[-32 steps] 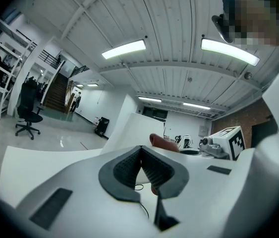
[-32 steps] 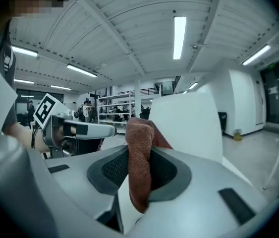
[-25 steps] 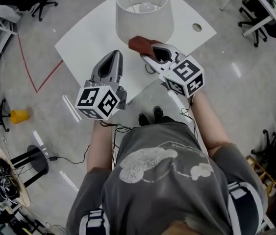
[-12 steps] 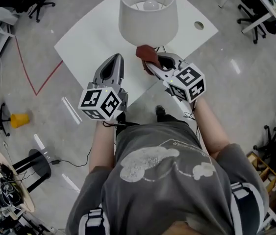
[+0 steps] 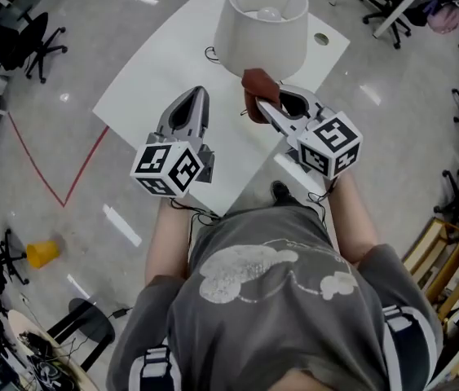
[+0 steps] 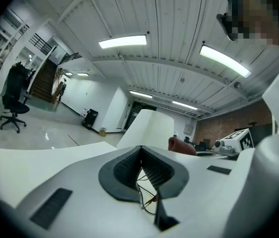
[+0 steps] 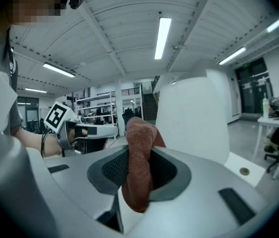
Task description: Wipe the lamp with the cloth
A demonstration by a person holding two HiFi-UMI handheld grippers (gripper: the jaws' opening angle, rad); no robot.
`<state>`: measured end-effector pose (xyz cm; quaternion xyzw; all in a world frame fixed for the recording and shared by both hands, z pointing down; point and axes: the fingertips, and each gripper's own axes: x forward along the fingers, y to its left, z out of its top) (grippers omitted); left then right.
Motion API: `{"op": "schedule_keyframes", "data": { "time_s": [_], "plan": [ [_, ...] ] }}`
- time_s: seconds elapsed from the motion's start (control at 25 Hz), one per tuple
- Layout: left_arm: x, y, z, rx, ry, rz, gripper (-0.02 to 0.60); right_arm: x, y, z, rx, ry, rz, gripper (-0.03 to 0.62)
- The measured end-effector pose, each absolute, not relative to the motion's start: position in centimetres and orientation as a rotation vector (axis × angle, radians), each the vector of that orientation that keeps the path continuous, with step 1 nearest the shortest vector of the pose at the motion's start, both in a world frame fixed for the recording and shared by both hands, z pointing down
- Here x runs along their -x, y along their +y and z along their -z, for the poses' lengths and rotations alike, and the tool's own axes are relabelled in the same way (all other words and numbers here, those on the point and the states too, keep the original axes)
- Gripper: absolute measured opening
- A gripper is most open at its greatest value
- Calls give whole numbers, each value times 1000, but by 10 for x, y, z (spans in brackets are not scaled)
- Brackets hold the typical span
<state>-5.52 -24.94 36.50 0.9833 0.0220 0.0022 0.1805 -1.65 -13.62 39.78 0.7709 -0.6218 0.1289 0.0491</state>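
A table lamp with a white shade (image 5: 262,23) stands on the white table (image 5: 156,72); its bulb shows through the shade's open top. My right gripper (image 5: 263,100) is shut on a red-brown cloth (image 5: 255,81), which sits against the near lower edge of the shade. In the right gripper view the cloth (image 7: 139,157) hangs folded between the jaws, with the shade (image 7: 194,113) just behind it. My left gripper (image 5: 197,96) hovers over the table left of the lamp, shut and empty. In the left gripper view the shade (image 6: 149,128) and the cloth (image 6: 181,145) lie ahead.
A round hole (image 5: 320,38) is cut in the table to the right of the lamp, and a thin cable (image 5: 209,54) lies by the lamp's left side. On the floor are office chairs (image 5: 37,39), a red tape line (image 5: 41,169) and a yellow cone (image 5: 40,253).
The head view has swung, so the table and lamp now sit further right. The right gripper keeps the cloth at the shade's near edge. The left gripper stays shut.
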Motion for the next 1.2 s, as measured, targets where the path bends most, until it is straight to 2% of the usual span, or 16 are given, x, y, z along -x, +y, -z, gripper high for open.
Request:
{"op": "schedule_keyframes", "data": {
  "time_s": [0.68,1.2],
  "plan": [
    [79,-262,-312,-2789,451,66,8,-36,-127,-288,-2754,-1357,-102,97],
    [66,-255,-334,-2783,385,-45,8,-14,-179,-366,-2551,-1508,-322,97]
  ]
}}
